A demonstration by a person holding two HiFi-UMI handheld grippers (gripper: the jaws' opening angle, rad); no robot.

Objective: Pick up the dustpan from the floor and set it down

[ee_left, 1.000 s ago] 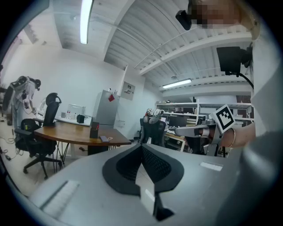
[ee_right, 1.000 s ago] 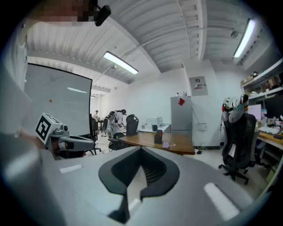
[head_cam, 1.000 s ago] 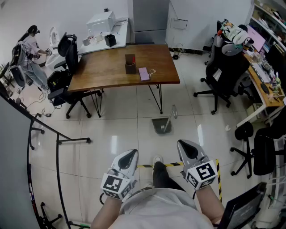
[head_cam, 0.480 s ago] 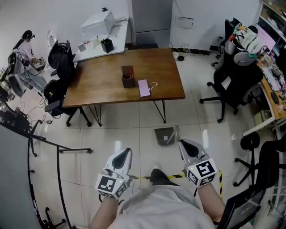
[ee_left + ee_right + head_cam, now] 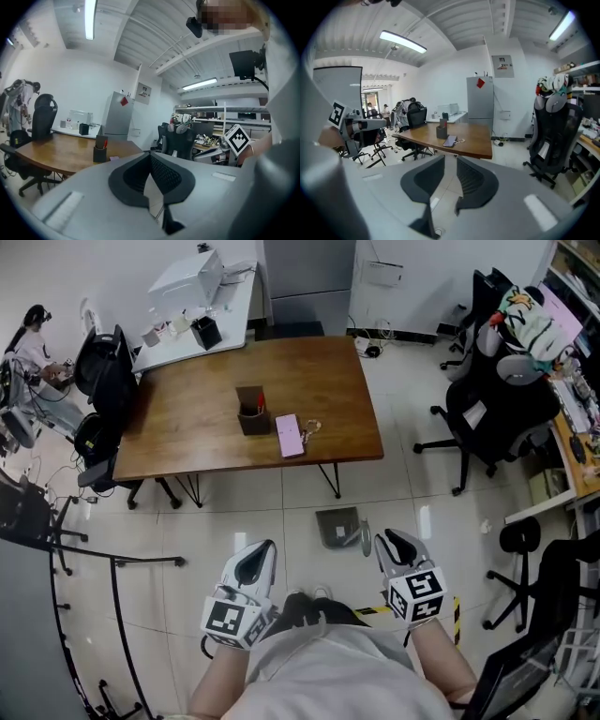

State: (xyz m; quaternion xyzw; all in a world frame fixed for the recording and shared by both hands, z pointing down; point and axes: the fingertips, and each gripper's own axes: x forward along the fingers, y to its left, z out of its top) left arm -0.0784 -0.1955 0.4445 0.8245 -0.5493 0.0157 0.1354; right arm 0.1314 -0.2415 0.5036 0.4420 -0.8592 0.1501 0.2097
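The grey dustpan (image 5: 338,525) lies on the tiled floor just in front of the wooden table, its handle (image 5: 365,538) on its right side. My right gripper (image 5: 399,547) hovers close to the right of that handle, apart from it. Its jaws have just been opening; a narrow gap shows between them in the right gripper view (image 5: 450,158), with only floor inside. My left gripper (image 5: 253,564) is held to the dustpan's lower left, well apart from it. In the left gripper view (image 5: 151,155) its pads meet at the tips, empty. Neither gripper view shows the dustpan.
The wooden table (image 5: 187,442) carries a pen holder (image 5: 250,412) and a pink phone (image 5: 289,435). Black office chairs (image 5: 497,404) stand at the right and a metal rack (image 5: 117,601) at the left. Yellow-black tape (image 5: 377,609) crosses the floor by my feet.
I have walked forward, so the table and dustpan are nearer. Both grippers advanced, and the right one now sits beside the dustpan's handle.
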